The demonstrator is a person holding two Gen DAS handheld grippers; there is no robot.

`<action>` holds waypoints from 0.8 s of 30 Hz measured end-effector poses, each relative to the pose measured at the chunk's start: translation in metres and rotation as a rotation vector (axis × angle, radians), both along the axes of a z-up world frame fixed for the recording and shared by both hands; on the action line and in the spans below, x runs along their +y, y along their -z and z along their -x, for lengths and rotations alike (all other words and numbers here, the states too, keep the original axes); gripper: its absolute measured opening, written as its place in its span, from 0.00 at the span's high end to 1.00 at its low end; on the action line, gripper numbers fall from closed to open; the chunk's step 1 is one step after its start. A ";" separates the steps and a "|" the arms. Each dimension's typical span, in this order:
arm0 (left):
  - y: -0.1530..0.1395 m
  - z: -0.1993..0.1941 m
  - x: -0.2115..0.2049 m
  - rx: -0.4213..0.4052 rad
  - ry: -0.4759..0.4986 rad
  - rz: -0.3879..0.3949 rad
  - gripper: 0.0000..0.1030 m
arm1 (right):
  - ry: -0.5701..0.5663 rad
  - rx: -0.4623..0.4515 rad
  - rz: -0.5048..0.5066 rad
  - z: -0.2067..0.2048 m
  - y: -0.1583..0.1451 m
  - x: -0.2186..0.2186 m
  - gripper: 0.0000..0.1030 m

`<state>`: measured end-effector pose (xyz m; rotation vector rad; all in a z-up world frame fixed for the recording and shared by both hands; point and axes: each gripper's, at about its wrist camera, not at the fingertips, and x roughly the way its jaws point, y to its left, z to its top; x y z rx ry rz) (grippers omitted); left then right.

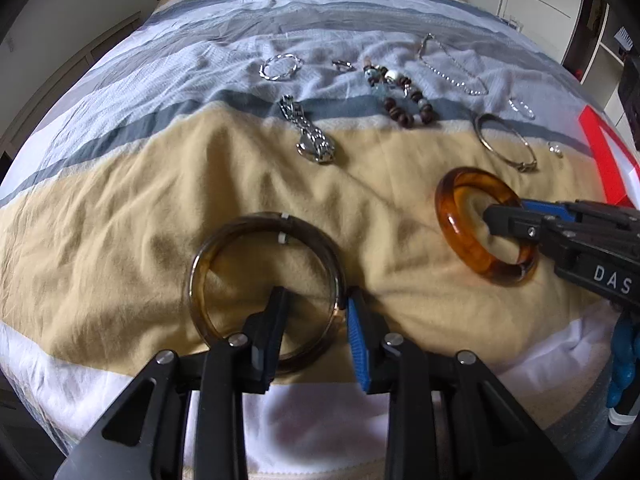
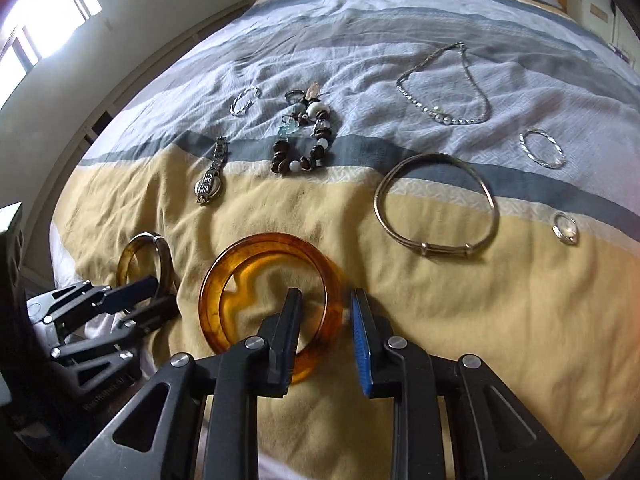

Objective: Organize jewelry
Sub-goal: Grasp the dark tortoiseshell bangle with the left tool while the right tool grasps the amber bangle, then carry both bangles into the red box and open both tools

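A dark translucent brown bangle (image 1: 224,248) lies on the tan band of the bedspread. My left gripper (image 1: 316,300) is open, its jaws straddling the bangle's right rim, one finger inside the ring and one outside. An amber bangle (image 2: 256,256) lies to its right. My right gripper (image 2: 326,300) is open, straddling that bangle's right rim in the same way. Each gripper shows in the other's view: the right one (image 1: 504,220) over the amber bangle (image 1: 460,228), the left one (image 2: 140,296) at the brown bangle (image 2: 138,256).
Farther back on the bedspread (image 1: 140,184) lie a silver watch (image 1: 310,136), a beaded bracelet (image 1: 400,92), a chain necklace (image 2: 440,108), a thin metal bangle (image 2: 438,208), twisted silver bangles (image 2: 542,148) (image 1: 280,66) and small rings (image 2: 566,230). A red box (image 1: 608,152) sits at the right.
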<state>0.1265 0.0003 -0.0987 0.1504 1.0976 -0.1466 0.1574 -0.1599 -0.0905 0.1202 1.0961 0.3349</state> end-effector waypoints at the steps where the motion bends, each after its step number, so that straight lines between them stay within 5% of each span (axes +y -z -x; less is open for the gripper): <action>1: 0.001 0.000 -0.002 -0.005 0.001 -0.010 0.73 | -0.006 -0.002 0.012 -0.001 0.002 0.003 0.77; 8: -0.006 0.005 -0.005 -0.032 0.006 -0.032 0.92 | -0.006 -0.026 0.016 0.000 0.002 0.003 0.89; 17: -0.050 0.032 -0.010 -0.086 -0.018 0.008 0.93 | 0.044 -0.133 -0.028 0.050 -0.048 -0.028 0.90; 24: -0.106 0.057 -0.062 -0.171 0.088 0.058 0.93 | 0.134 -0.228 -0.023 0.097 -0.087 -0.086 0.90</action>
